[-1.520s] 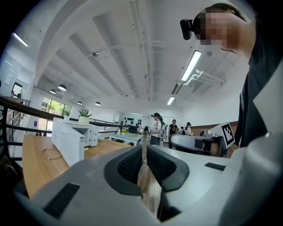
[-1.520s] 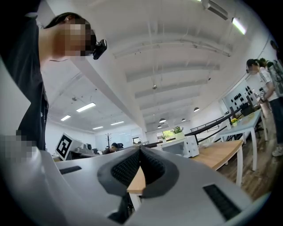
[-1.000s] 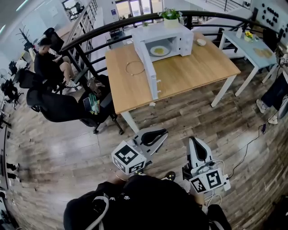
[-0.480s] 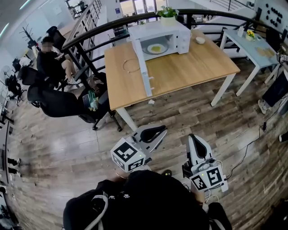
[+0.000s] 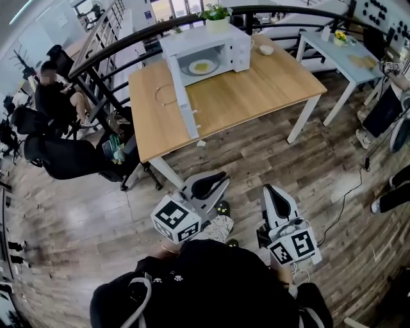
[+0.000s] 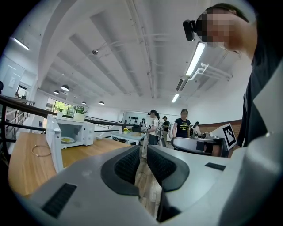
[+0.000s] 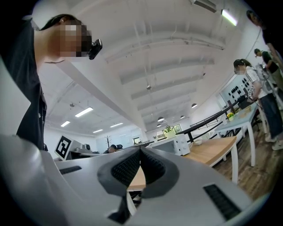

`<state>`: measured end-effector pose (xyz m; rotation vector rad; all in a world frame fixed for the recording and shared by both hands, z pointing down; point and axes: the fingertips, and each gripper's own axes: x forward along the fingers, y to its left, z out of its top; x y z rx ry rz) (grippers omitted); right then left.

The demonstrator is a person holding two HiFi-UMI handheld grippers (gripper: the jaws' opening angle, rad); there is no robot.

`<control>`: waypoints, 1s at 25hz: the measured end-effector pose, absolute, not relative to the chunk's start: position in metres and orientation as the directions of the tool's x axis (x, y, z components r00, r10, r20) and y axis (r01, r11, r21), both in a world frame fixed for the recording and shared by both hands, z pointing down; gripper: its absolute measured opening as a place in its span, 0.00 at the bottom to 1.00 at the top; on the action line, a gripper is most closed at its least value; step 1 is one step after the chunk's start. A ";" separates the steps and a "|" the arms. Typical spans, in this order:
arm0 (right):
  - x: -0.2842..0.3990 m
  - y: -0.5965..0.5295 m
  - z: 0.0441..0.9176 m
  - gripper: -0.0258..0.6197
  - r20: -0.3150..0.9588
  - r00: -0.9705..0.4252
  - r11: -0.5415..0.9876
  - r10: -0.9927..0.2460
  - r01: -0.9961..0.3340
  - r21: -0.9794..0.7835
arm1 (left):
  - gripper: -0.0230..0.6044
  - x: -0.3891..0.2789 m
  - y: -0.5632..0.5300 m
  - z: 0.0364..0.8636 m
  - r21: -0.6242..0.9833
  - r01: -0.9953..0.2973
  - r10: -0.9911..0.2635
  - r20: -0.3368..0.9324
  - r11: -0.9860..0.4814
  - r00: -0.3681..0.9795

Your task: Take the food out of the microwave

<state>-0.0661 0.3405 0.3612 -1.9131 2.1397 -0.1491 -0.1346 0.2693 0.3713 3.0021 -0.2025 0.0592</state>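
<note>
Plainly the food (image 5: 202,65), a yellow patch on a pale plate, sat inside the white microwave (image 5: 218,37), whose door (image 5: 184,109) stood swung wide toward the person. A potted plant (image 5: 216,14) stood on top of the microwave, with a thin ring (image 5: 166,95) and a small bowl (image 5: 266,49) on the wooden table (image 5: 256,83) to either side. Both grippers hung well apart from the table, over the plank floor. The left gripper (image 5: 208,186) held its 2 jaws a narrow slit apart, empty; the right gripper (image 5: 275,202) had its jaws pressed together on nothing.
</note>
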 end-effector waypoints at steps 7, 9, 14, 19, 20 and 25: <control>-0.021 0.308 0.364 0.07 -0.082 -0.043 0.061 -0.996 -0.971 -0.231 | 0.10 -0.087 0.231 0.374 0.162 -0.094 -0.092 0.016 -0.982 0.996; -0.005 0.294 0.362 0.07 -0.074 -0.035 0.051 -0.997 -0.973 -0.225 | 0.10 -0.072 0.216 0.374 0.165 -0.088 -0.087 0.010 -0.982 0.996; 0.030 0.252 0.357 0.08 -0.068 -0.027 0.041 -0.997 -0.975 -0.219 | 0.10 -0.042 0.173 0.370 0.161 -0.096 -0.096 0.006 -0.982 0.995; 0.049 0.212 0.354 0.10 -0.051 -0.035 0.045 -0.998 -0.974 -0.222 | 0.13 -0.027 0.134 0.370 0.177 -0.110 -0.108 0.016 -0.978 0.994; 0.050 0.204 0.354 0.10 -0.047 -0.038 0.047 -0.998 -0.974 -0.222 | 0.13 -0.026 0.127 0.371 0.181 -0.114 -0.112 0.016 -0.977 0.994; 0.054 0.168 0.354 0.11 -0.013 -0.059 0.061 -0.998 -0.973 -0.223 | 0.16 -0.022 0.092 0.376 0.199 -0.141 -0.140 0.019 -0.970 0.990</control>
